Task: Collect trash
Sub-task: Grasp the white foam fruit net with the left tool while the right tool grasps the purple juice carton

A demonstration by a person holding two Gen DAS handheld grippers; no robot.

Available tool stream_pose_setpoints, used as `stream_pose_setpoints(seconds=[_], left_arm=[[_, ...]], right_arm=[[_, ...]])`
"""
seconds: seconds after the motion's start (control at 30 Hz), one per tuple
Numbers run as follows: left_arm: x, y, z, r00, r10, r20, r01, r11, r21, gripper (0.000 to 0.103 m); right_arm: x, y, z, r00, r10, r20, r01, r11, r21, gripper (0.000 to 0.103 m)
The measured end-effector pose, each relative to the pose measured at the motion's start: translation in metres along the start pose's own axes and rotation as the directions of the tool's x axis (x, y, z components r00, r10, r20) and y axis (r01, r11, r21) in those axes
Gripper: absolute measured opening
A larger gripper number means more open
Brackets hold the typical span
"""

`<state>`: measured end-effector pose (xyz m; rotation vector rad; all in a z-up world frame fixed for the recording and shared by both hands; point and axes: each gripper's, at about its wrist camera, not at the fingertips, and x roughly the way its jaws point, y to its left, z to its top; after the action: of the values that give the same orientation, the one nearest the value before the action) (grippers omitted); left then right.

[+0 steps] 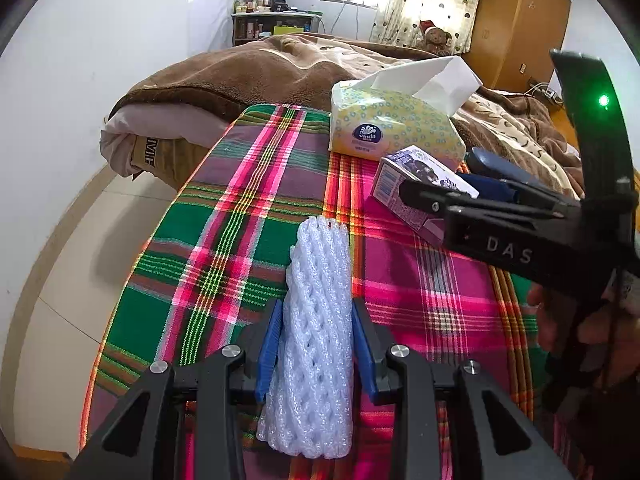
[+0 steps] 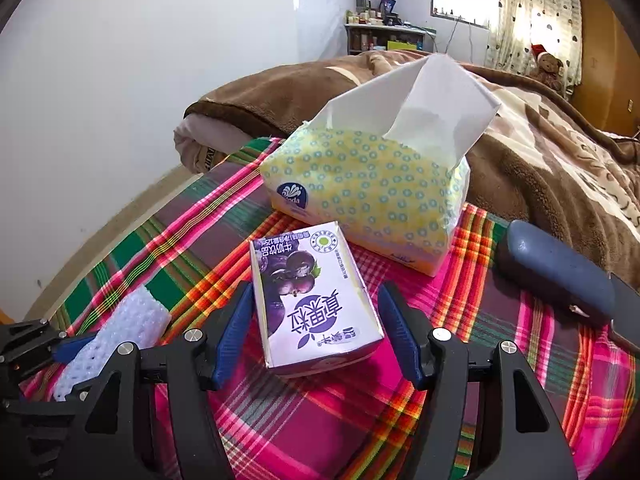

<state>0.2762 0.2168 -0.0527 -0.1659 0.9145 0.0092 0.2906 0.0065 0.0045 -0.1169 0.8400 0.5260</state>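
My left hand-held gripper (image 1: 316, 344) is clamped on the white foam net (image 1: 316, 320), lying on the plaid worktop (image 1: 224, 216). My right hand-held gripper (image 2: 316, 332) stands apart around the drink carton (image 2: 312, 296), ready to close.

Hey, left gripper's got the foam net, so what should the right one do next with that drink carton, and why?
Probably close the right gripper on the purple drink carton. Its pads already straddle the carton, which lies on the plaid cloth with gaps on both sides, so nothing is gripped yet. The left gripper is already shut on the white foam net.
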Motion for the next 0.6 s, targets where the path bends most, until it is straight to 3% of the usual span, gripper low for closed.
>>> stream_pose_setpoints(seconds=[0.37,0.6], left_arm=[[-0.005,-0.003,-0.003,1.000,0.014,0.004,-0.014,1.000,-0.023,0.033],[-0.024,-0.015,-0.009,0.999,0.004,0.031,-0.003,1.000,-0.025,0.033]], right_arm=[[-0.015,-0.007,-0.007,1.000,0.007,0.027,-0.009,0.997,0.079,0.061],[-0.051,-0.011,-0.019,0.998,0.014,0.066,-0.022,0.994,0.110,0.061]])
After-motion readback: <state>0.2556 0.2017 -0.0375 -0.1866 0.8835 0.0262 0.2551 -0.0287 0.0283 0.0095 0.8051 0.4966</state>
